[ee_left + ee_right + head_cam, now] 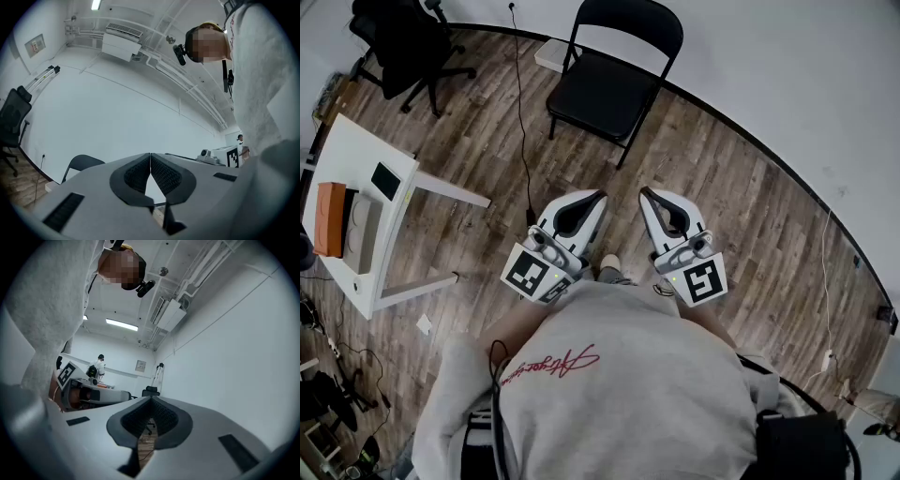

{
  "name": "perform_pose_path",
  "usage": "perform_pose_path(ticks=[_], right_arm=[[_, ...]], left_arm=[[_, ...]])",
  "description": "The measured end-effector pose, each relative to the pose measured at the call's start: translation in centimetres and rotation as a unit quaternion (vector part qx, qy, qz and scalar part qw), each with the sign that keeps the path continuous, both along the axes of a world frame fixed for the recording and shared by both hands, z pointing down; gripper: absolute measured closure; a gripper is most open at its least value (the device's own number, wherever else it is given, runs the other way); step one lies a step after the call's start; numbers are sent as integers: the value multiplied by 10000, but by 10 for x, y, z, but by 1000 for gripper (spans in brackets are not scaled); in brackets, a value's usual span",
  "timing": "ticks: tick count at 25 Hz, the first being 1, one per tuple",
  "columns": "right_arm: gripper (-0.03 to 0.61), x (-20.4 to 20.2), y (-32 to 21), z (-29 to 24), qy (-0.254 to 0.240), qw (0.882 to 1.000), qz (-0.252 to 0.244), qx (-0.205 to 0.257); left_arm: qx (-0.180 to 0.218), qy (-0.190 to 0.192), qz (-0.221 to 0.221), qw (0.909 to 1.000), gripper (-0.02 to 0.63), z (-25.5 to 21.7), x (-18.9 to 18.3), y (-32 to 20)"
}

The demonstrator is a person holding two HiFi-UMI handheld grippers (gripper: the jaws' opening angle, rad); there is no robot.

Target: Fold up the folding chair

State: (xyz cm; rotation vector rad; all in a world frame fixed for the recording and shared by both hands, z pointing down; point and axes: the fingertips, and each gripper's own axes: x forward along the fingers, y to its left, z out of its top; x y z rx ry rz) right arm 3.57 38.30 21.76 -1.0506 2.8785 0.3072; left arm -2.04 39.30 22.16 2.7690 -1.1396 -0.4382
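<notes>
Folding chair (pixel 614 89): black, standing unfolded on the wooden floor (pixel 741 197) close to the white wall (pixel 787 66), straight ahead of the person. Its seat is level and its back upright. Its backrest also shows low in the left gripper view (pixel 82 162).
Left claw (pixel 600 197): jaws pressed together with nothing between them (the dark pads meet in a thin line in its own view (pixel 150 161)). It is held in front of the person's body, tip towards the chair and well apart from it.
Right claw (pixel 645 191): jaws likewise closed and empty (pixel 151 401), held just beside the left one, also well short of the chair.
Pair: the two claws sit side by side, tips leaning slightly towards each other, each with its marker cube nearest the person.
Person: grey sweatshirt (pixel 619 375) with red script fills the lower head view.
Tabletop (pixel 356 141): white, at the left, carrying an orange box (pixel 330 218) and a small dark flat item.
Office chair (pixel 403 42): black, wheeled, in the upper left corner.
Cable (pixel 523 122): dark, running across the floor from the wall towards the person.
</notes>
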Motion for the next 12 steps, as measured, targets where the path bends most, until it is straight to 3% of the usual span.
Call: perform_pose_path(ticks=[12], right_arm=[[561, -1, -4, 0, -26, 10000, 58, -9]], left_arm=[[12, -16, 7, 10000, 597, -1, 0, -6]])
